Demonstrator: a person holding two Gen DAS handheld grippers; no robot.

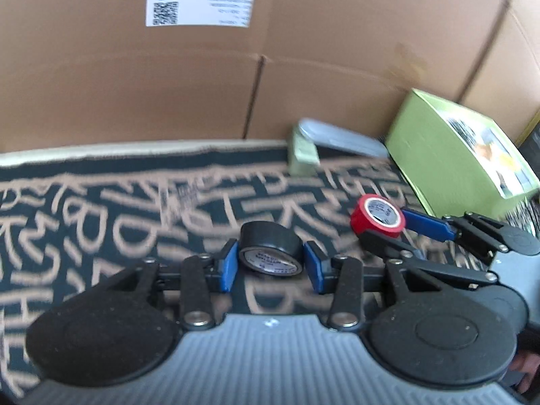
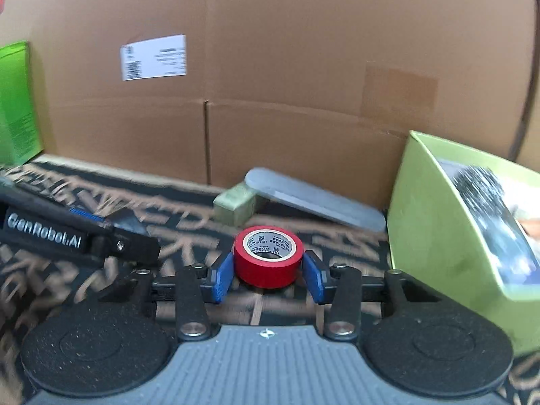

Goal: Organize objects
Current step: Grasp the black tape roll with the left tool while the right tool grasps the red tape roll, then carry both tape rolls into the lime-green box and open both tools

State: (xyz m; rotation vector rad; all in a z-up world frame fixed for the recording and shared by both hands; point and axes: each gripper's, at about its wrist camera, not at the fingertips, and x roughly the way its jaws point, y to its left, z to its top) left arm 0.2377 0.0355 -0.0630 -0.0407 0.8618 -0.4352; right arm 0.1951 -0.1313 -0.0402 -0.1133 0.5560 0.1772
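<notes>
My left gripper point(image 1: 270, 263) is shut on a black tape roll point(image 1: 270, 248), held tilted between its blue pads over the patterned cloth. My right gripper point(image 2: 268, 275) is shut on a red tape roll point(image 2: 268, 256), upright between its blue pads. The red roll point(image 1: 378, 217) and the right gripper's fingers point(image 1: 425, 224) also show at the right of the left wrist view. The left gripper's side point(image 2: 60, 236) shows at the left of the right wrist view.
A dark cloth with tan patterns point(image 1: 118, 219) covers the table. A cardboard box wall point(image 1: 202, 84) stands behind. A lime-green box point(image 2: 455, 222) sits at the right, a grey flat case point(image 2: 314, 199) leans on a small olive block point(image 2: 236, 204), and another green box point(image 2: 15, 101) stands at the far left.
</notes>
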